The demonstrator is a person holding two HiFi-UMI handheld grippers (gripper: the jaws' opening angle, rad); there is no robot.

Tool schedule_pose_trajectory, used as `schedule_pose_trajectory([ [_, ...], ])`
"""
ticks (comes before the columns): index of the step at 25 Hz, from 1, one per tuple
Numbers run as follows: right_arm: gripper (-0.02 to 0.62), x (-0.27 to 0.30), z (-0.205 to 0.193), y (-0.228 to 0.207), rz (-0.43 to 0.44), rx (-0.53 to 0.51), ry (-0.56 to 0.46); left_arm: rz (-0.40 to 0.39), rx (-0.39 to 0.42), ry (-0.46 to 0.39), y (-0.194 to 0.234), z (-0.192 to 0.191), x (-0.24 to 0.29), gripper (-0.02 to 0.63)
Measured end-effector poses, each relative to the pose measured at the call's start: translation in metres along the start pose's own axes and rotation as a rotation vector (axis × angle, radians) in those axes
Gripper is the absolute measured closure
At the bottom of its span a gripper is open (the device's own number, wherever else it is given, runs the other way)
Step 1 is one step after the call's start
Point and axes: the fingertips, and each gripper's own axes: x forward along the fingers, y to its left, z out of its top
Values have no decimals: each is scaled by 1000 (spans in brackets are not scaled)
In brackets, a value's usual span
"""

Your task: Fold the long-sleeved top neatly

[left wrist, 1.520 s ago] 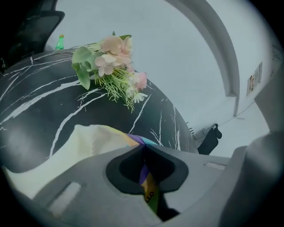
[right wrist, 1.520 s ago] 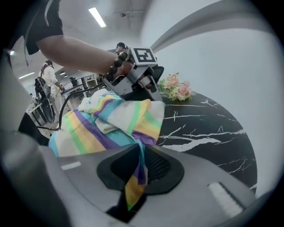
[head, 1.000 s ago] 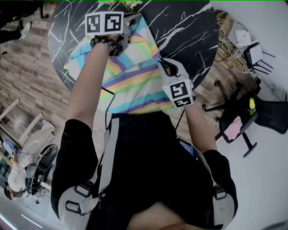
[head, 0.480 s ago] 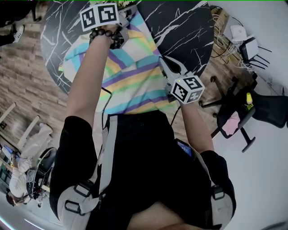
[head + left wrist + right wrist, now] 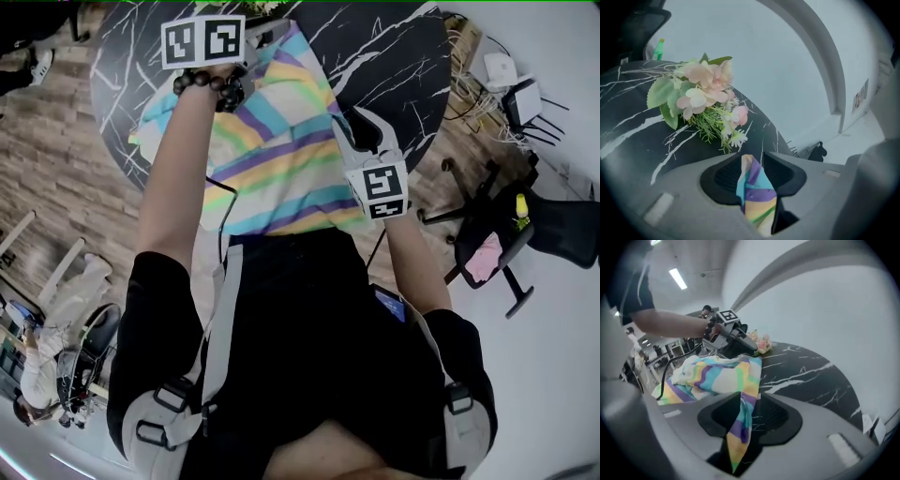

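The striped pastel long-sleeved top (image 5: 281, 159) lies on the round black marble table (image 5: 394, 56), its near edge hanging over the rim. My left gripper (image 5: 266, 32) is at the top's far end. Its jaws have just been opening, and a fold of the cloth (image 5: 754, 192) stands loose between them (image 5: 754, 176). My right gripper (image 5: 359, 122) is at the top's right edge. Its jaws have also just been opening, and a strip of the top (image 5: 738, 427) hangs between them (image 5: 746, 412) with a gap beside it.
A bunch of artificial flowers (image 5: 708, 98) lies on the table just beyond the left gripper. A green bottle (image 5: 658, 49) stands farther back. A black office chair (image 5: 525, 234) is on the right, with cables and white boxes (image 5: 506, 84) behind it. Clutter (image 5: 56, 356) sits on the wooden floor at left.
Both grippers' jaws have spread apart on the cloth. The right gripper has rolled a little, its marker cube now facing me squarely. The top stays on the table.
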Motion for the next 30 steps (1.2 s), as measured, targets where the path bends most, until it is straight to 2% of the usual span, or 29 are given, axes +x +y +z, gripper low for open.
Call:
schedule_pose_trajectory([
  [3, 459, 10, 3, 15, 39, -126, 29, 23, 81, 109, 0, -23, -4, 439],
  [5, 459, 14, -3, 22, 53, -179, 57, 6, 98, 157, -5, -39, -3, 434],
  [7, 462, 17, -11, 22, 39, -220, 85, -23, 95, 176, -11, -50, 0, 434],
  [9, 496, 19, -11, 19, 20, -232, 87, -33, 98, 179, -14, -54, 3, 441],
  [12, 555, 21, -7, 17, 29, -208, 76, -37, 120, 169, -19, -51, 6, 561],
  [16, 572, 14, 10, 12, 37, -164, -8, -65, 148, 131, -34, -35, 13, 578],
  [18, 574, 8, 14, 3, 24, -93, -52, -82, 159, 116, -42, -27, 19, 578],
  [20, 574, 3, 12, -12, 6, 26, -76, -92, 171, 105, -50, -19, 27, 577],
  [23, 574, 6, -1, -33, -25, 172, -46, -74, 183, 91, -51, -16, 42, 567],
  [27, 560, 11, -13, -37, -32, 172, 13, -27, 171, 39, -44, -15, 42, 501],
  [28, 511, 10, -11, -35, -21, 162, 10, -21, 168, 21, -44, -13, 36, 461],
  [29, 476, 8, -8, -33, -7, 155, 3, -15, 173, 6, -44, -12, 27, 454],
  [30, 468, 6, -5, -31, 5, 149, -4, -6, 185, -5, -42, -12, 16, 443],
])
